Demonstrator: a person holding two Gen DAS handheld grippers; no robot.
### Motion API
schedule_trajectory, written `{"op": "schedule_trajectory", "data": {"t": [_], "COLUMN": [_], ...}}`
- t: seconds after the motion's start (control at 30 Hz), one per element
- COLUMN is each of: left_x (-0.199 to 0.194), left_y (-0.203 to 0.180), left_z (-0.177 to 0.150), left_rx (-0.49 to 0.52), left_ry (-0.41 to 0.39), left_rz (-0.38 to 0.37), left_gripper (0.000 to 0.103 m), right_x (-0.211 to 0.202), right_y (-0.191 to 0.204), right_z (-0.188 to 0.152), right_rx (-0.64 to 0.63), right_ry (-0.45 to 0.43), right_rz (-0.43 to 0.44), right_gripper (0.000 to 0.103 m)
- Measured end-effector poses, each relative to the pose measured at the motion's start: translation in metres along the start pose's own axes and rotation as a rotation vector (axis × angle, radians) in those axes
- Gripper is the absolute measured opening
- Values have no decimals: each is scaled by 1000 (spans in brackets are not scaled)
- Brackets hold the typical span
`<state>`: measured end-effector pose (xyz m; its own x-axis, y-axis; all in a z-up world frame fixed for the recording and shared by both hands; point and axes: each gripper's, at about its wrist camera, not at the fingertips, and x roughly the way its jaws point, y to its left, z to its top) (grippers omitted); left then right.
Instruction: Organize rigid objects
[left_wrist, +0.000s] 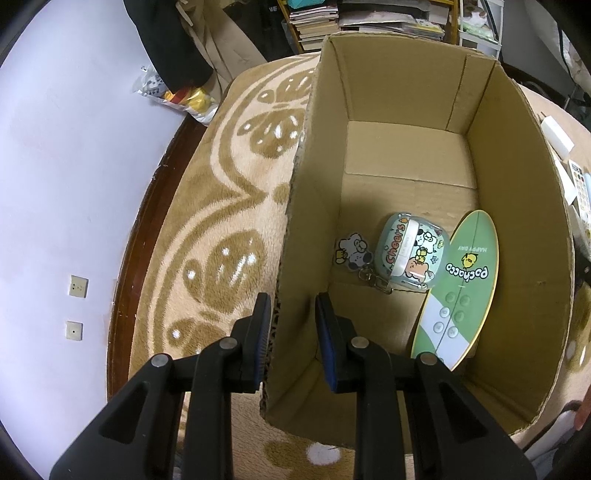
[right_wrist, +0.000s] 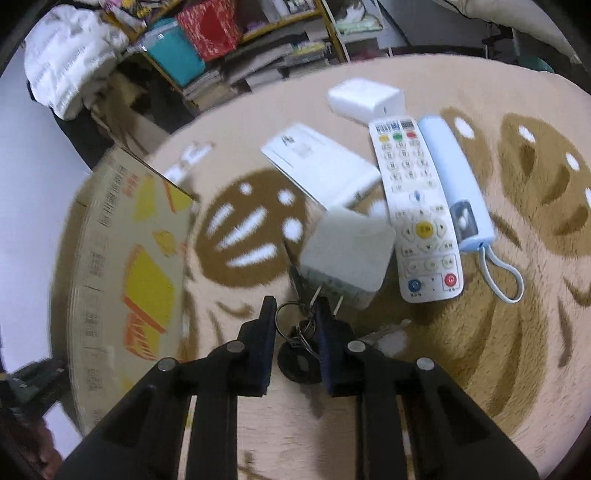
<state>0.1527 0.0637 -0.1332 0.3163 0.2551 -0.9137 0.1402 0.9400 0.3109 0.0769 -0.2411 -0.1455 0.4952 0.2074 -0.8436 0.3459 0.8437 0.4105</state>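
Right hand-held gripper (right_wrist: 293, 314): jaws clenched on key bunch (right_wrist: 297, 345), lifted just above rug (right_wrist: 480, 350). Left hand-held gripper (left_wrist: 291, 314): clamped on cardboard box (left_wrist: 517, 258) wall. Risk: keys hang by ring, grip thin; swing may shake bunch loose before box. Remote (right_wrist: 417, 206), charger (right_wrist: 347, 254) remain on patterned rug; cluttered shelves behind.
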Motion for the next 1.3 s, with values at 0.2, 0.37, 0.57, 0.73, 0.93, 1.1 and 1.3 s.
{"op": "schedule_trajectory", "data": {"t": [0.2, 0.37, 0.57, 0.73, 0.93, 1.1, 1.3], "left_x": [0, 3, 4, 5, 5, 2, -1], "left_y": [2, 1, 4, 5, 7, 8, 6], "left_z": [0, 1, 3, 2, 3, 1, 0], "left_rx": [-9, 0, -14, -10, -14, -8, -3], "left_ry": [4, 10, 11, 12, 14, -1, -13], "left_rz": [-1, 1, -3, 1, -9, -18, -11], "left_gripper": [24, 24, 24, 23, 22, 21, 19], "right_x": [-34, -51, -73, -102, -105, -81, -42], "right_y": [26, 53, 80, 110, 146, 169, 176], "right_z": [9, 20, 36, 46, 46, 32, 9], "right_rx": [-36, -96, -125, -154, -213, -273, -306], "right_ry": [-97, -159, -217, -270, -270, -208, -107], "right_rz": [73, 100, 158, 234, 295, 278, 250], "right_gripper": [3, 3, 3, 3, 3, 3, 3]}}
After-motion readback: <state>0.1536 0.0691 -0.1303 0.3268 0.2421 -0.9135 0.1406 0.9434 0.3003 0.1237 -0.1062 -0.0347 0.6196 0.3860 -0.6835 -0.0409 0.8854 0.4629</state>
